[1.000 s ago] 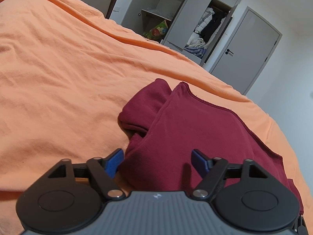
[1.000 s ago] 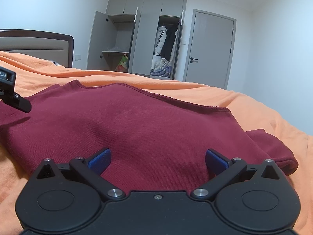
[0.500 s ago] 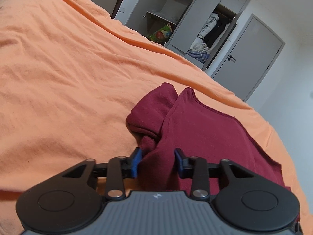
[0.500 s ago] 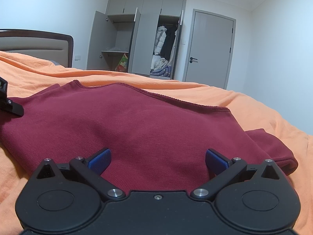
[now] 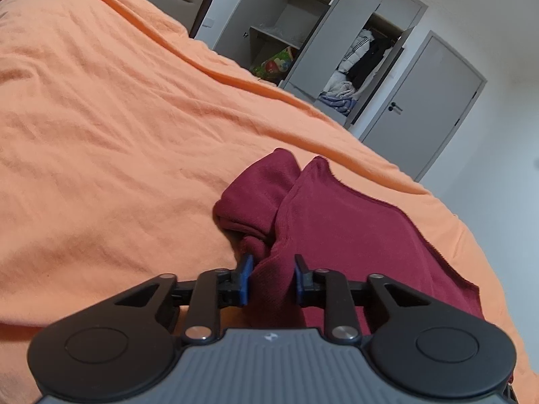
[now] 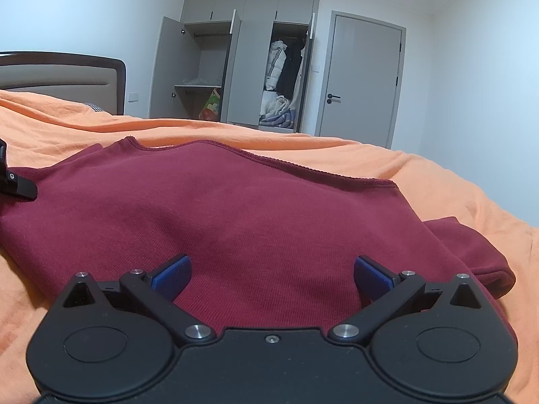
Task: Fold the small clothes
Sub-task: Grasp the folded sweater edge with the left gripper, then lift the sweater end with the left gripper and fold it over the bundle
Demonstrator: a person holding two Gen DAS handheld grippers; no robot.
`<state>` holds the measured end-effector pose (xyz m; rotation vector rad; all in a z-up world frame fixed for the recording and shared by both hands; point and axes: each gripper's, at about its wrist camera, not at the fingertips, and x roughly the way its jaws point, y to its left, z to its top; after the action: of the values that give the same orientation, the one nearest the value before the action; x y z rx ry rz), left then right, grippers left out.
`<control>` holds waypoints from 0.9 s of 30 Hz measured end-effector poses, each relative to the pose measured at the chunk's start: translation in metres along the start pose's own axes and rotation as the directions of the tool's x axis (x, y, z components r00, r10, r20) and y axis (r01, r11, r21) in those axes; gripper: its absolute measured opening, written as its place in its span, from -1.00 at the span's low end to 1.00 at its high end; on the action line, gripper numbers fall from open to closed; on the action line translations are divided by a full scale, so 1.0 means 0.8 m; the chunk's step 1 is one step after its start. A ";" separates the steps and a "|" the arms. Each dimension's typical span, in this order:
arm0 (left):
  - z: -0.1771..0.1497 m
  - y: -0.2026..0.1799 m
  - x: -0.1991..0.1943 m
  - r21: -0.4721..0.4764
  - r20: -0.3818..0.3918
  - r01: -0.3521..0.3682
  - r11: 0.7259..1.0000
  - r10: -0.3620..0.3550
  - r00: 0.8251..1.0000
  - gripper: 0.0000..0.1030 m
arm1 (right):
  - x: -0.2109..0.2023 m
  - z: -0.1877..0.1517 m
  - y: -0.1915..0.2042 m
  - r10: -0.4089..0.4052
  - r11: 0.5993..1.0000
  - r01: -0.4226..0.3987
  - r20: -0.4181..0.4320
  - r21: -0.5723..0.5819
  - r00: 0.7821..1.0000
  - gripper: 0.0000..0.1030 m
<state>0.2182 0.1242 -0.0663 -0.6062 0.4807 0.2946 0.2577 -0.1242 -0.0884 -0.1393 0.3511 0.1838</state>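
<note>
**Maroon garment pinched at its left edge**

A maroon knit garment (image 6: 256,208) is spread across an orange bedspread (image 5: 111,128), with a bunched sleeve (image 5: 256,195) seen at its left side and another fold of cloth lying at its right. The left gripper (image 5: 271,281) is clamped on a gathered ridge of the garment's near edge, the fabric being squeezed between the blue pads (image 5: 245,279). The right gripper (image 6: 271,274) is held with its jaws spread wide over the near hem (whether the pads touch the cloth cannot be told). Beyond the bed, a grey wardrobe (image 6: 249,64) is seen with doors ajar and clothes inside, beside a closed grey door (image 6: 362,80). A padded headboard (image 6: 60,74) is visible at the left.
</note>
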 end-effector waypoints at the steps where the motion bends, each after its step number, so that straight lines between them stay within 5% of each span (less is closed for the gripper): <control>1: 0.001 -0.003 -0.001 0.008 0.004 0.006 1.000 -0.006 1.000 -0.64 | 0.000 0.000 -0.001 0.000 1.000 0.000 0.000 0.000 1.000 0.99; 11: 0.022 -0.051 -0.026 0.190 0.083 0.111 0.976 -0.129 0.988 -0.74 | 0.002 0.001 -0.004 0.018 1.000 -0.018 -0.016 0.024 1.000 0.99; 27: 0.045 -0.144 -0.037 0.355 0.061 0.231 0.906 -0.269 0.961 -0.78 | -0.005 0.014 -0.020 0.099 0.989 -0.092 -0.053 0.120 0.994 0.99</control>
<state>0.2516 0.0520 0.0291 -0.3003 0.3334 -0.0060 0.2613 -0.1388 -0.0749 -0.0119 0.4267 0.2539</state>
